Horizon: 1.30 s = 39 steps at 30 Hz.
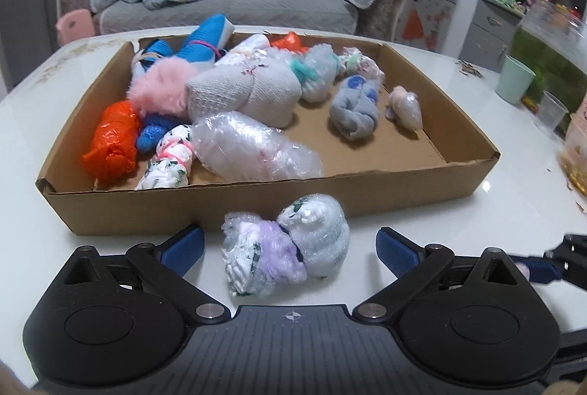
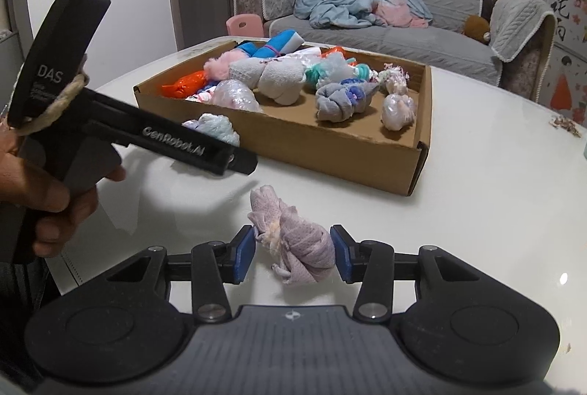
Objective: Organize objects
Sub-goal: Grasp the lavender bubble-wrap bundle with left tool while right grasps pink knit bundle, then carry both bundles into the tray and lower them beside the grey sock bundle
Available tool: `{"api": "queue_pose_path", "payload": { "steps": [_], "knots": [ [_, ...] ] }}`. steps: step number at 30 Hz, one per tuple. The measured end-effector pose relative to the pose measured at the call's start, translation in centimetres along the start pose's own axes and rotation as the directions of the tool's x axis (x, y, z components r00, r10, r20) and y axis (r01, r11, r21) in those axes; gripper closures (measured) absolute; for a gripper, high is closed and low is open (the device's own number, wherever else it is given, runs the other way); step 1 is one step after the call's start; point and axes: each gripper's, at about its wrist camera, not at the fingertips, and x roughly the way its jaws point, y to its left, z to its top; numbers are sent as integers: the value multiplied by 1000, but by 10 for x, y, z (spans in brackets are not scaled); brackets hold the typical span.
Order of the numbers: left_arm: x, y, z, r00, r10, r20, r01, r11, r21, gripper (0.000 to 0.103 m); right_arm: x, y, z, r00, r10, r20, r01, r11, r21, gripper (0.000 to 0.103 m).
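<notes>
Nearest the left wrist camera, the left gripper [image 1: 290,244] stands with its blue pads wide apart, straddling without touching a bubble-wrapped bundle of white floral and lilac cloth [image 1: 284,250] that lies on the glossy white table [image 1: 458,230], just outside the near wall of the shallow brown cardboard tray [image 1: 220,208]. Inside the tray, from left to right: an orange plastic-wrapped bundle [image 1: 110,142], a fluffy pink bundle [image 1: 161,90], a knotted grey-white knit cloth [image 1: 245,94], a clear bubble-wrap roll [image 1: 253,149], a knotted grey-and-blue sock [image 1: 354,109] and a small pearly wrapped ball [image 1: 405,107]. The right half of the tray floor is mostly bare.

In the right wrist view, a person's hand [image 2: 47,197] holds the left tool's handle at the left edge; to its right, the right gripper [image 2: 293,257] has its pads clamped on both sides of a knotted pale lilac mesh cloth [image 2: 293,241], which appears to rest on the table in front of the tray.

Judged step: pick up both bundles and place them in the tray. Good practice would be to centre the left pads on the thickest part of the wrapped bundle before closing, since the film looks slippery, and to lift the lilac cloth clear of the tray wall before releasing it over bare cardboard.
</notes>
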Motion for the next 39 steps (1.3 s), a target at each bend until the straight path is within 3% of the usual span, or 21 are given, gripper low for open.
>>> {"api": "queue_pose_path", "payload": {
  "steps": [3,6,8,17,23,31,39],
  "knots": [
    [-1,-4,-5,999,35,16,-36,999,38,10,-1,-3,-5,1000,3,-6,-3,1000,8,61],
    [-6,-4,-6,998,51,26,-52,996,66,34,-2,-4,-6,1000,10,-2,-10,1000,10,59],
    [-8,0,-6,999,31,22,-32,997,64,39,-2,-5,-6,1000,13,-2,-13,1000,15,59],
    [-27,5,-11,1000,-18,-12,19,996,91,42,-13,-8,-7,1000,28,-5,-28,999,16,69],
    [-58,2,4,998,-61,8,58,974,217,42,-30,-18,8,999,41,12,-41,999,1,69],
    [-94,0,59,994,-85,69,51,917,396,42,-66,-57,59,996,15,83,-13,1000,-18,69],
    [-90,-20,112,988,-137,76,86,880,467,42,-61,-77,111,996,29,82,-20,995,-101,69]
  ]
}}
